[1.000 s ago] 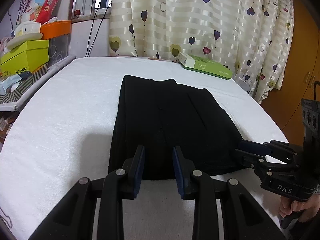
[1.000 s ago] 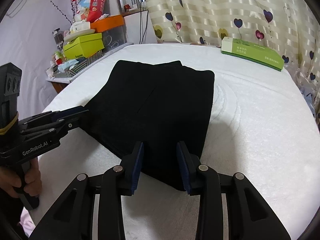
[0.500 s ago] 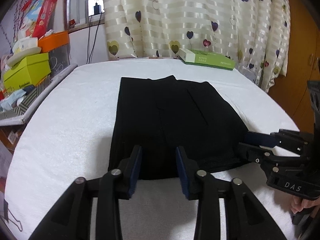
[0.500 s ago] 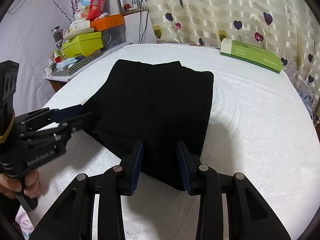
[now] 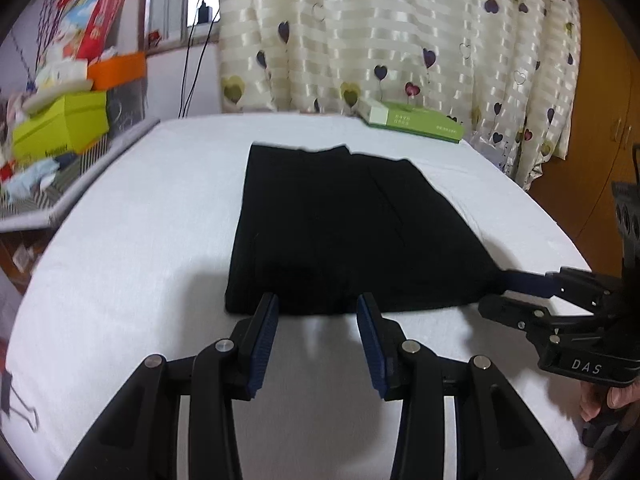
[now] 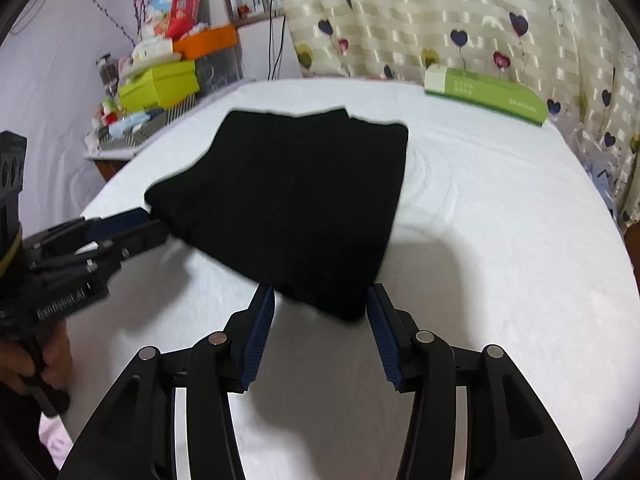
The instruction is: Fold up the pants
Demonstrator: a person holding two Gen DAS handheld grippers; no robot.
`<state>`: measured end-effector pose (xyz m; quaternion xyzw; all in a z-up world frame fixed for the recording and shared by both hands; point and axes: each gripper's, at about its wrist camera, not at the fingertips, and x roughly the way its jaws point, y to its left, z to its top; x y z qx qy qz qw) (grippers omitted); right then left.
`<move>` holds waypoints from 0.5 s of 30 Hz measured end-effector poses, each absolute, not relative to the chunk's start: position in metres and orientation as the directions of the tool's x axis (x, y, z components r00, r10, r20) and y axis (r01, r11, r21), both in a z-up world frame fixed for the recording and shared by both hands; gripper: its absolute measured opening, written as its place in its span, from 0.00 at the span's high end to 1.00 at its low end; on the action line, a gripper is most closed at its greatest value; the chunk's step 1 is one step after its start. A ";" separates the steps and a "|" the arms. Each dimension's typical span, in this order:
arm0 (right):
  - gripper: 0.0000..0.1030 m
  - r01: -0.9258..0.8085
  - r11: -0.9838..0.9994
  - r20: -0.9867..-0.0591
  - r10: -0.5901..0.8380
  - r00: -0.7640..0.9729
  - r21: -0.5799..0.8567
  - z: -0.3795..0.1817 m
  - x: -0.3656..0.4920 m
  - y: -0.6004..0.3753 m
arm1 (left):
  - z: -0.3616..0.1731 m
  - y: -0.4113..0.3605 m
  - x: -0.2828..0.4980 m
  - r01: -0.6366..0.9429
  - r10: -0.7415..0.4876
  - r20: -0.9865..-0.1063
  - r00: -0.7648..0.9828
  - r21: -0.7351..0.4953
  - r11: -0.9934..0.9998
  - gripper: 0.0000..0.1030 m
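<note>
A white bed (image 5: 140,216) filled both wrist views, and the black pants (image 5: 340,232), already folded into a compact rectangle, lay flat near its middle. From the left gripper's camera the pants sat straight ahead at twelve o'clock, their long axis running away from the viewer toward the heart-print curtain (image 5: 400,32) at the far edge. A green box (image 5: 416,122) rested on the bed at about one o'clock beyond the pants, and stacked boxes crowded a shelf at ten o'clock.

The left gripper (image 5: 318,308) had its jaws apart and empty, the tips at the near short edge of the pants, toward that edge's left corner. The right gripper (image 6: 320,300) also stood with jaws apart and empty, straddling the near right corner of the same edge. Each gripper showed in the other's view, reaching in from the side at the near corners.

Both grippers looked about equally near the hem, so the next fold would likely lift this near edge and carry it toward twelve o'clock, along the long axis.
</note>
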<state>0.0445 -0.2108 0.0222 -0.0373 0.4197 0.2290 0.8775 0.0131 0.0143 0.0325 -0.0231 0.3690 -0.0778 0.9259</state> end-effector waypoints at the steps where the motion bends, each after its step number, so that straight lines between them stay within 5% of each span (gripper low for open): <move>1: 0.52 -0.434 0.890 -0.756 0.379 0.535 0.139 0.022 0.042 -0.214 | 0.034 0.018 0.010 0.128 -0.168 -0.679 0.715 -0.110 0.986 0.58; 15: 0.51 -0.402 0.834 -0.669 0.546 0.505 0.377 0.044 0.109 -0.244 | 0.061 0.066 0.074 0.146 -0.278 -0.640 0.717 -0.252 0.957 0.57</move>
